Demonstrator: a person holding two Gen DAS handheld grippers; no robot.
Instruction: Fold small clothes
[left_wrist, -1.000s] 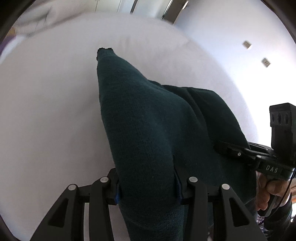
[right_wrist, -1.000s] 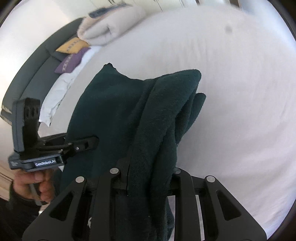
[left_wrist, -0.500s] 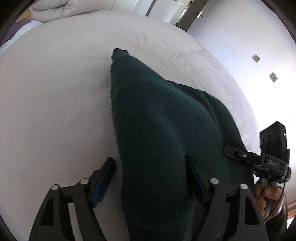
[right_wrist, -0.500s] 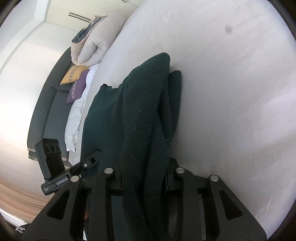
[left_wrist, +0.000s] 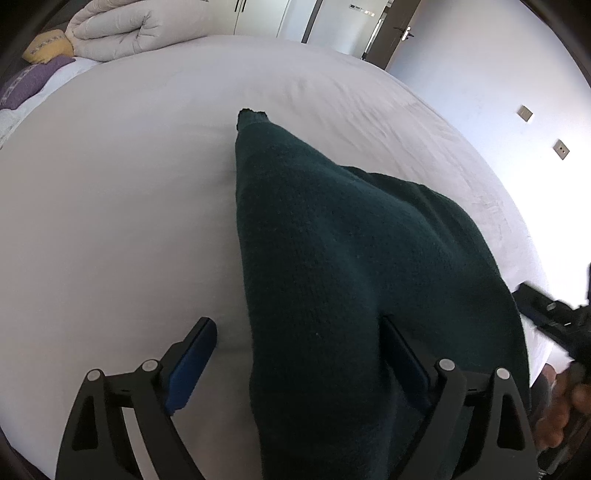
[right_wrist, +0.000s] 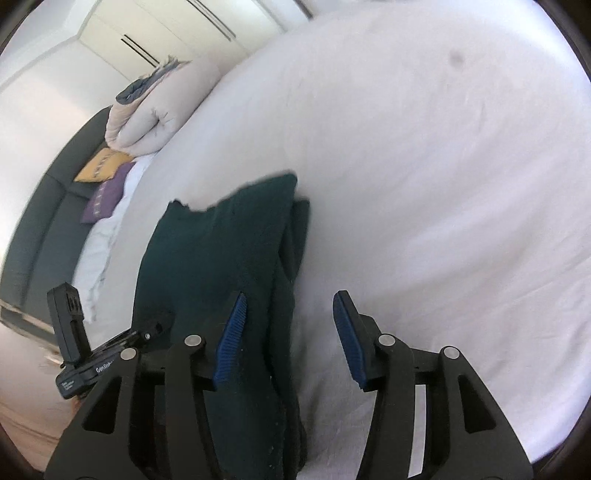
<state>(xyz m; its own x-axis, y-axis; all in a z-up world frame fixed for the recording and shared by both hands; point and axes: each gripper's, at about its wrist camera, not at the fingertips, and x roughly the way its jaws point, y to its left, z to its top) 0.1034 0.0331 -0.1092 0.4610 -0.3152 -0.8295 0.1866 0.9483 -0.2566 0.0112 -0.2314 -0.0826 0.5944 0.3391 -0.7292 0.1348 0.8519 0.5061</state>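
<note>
Green knit (left_wrist: 332, 258) lies folded over on bed (left_wrist: 129, 184); L gripper (left_wrist: 295, 339) jaws just opened wide, knit between, no pinch; R gripper (right_wrist: 288, 321) jaws just opening, cloth freed; later folds prob left.

Only 1 text shows: white lettering beginning "GenRob" on the body of the left gripper (right_wrist: 236, 314); the rest is cut off.

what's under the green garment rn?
The dark green garment lies on the white bed sheet; bare sheet shows all around it. Whatever sits beneath its folded layers is covered, so that cannot be told.
</note>
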